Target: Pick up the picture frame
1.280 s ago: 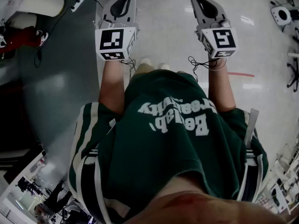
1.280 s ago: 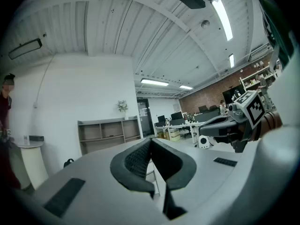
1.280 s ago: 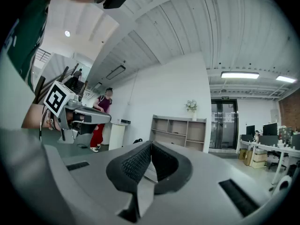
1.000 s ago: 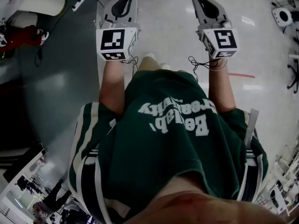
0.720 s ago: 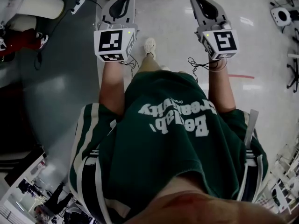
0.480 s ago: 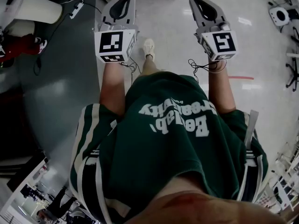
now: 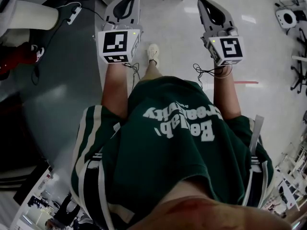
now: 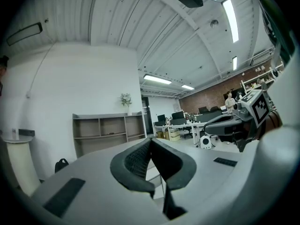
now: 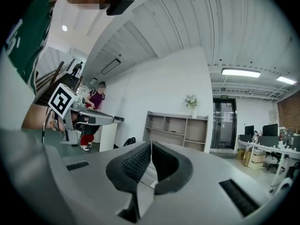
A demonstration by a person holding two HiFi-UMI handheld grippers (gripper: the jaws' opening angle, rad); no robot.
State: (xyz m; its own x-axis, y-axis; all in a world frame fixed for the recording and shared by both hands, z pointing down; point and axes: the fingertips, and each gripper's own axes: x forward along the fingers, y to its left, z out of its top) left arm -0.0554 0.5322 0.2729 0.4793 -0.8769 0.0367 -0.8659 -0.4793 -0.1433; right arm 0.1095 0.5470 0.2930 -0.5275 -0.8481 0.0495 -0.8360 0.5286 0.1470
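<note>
I hold my left claw (image 8: 151,143) and right claw (image 9: 151,146) level and side by side above the floor (image 7: 172,28). Both are pinched fully together on nothing, a travelling pose I judge, since nothing lies within reach. The picture frame shows in no view. Both claws face the shelf unit (image 9: 176,132), well apart from it, its compartments too small to read.
</note>
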